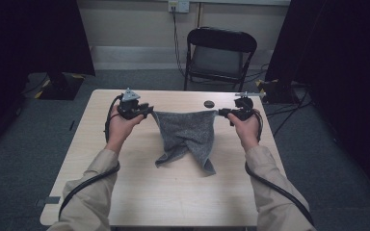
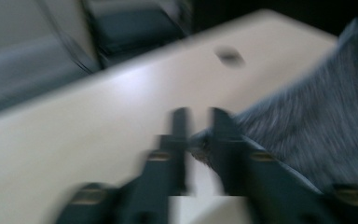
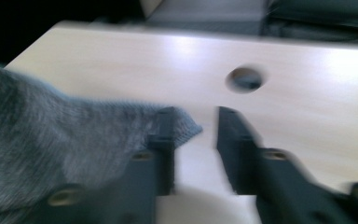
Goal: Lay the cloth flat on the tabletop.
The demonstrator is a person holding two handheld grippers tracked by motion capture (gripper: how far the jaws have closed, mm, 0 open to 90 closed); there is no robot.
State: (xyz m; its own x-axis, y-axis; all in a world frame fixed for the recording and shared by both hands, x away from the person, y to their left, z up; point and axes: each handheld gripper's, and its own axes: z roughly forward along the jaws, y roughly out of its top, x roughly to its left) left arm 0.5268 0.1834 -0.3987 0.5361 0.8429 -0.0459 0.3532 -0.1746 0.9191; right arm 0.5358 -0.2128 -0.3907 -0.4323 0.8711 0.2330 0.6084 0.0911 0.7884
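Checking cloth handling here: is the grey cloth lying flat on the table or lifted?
Partly lifted: the grey cloth hangs stretched by its top corners between the left gripper and right gripper, lower end crumpled on the table.

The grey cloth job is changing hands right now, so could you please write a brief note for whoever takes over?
Left gripper: fingers close together with a cloth corner in the narrow gap; blur hides whether they pinch it.
Right gripper: open; the other corner lies against one finger only.
Grey cloth: top edge spans between the grippers, lower part crumpled on the table.
Done: cloth raised by two corners.
Left: probably laying it flat or folding; check both grips first.
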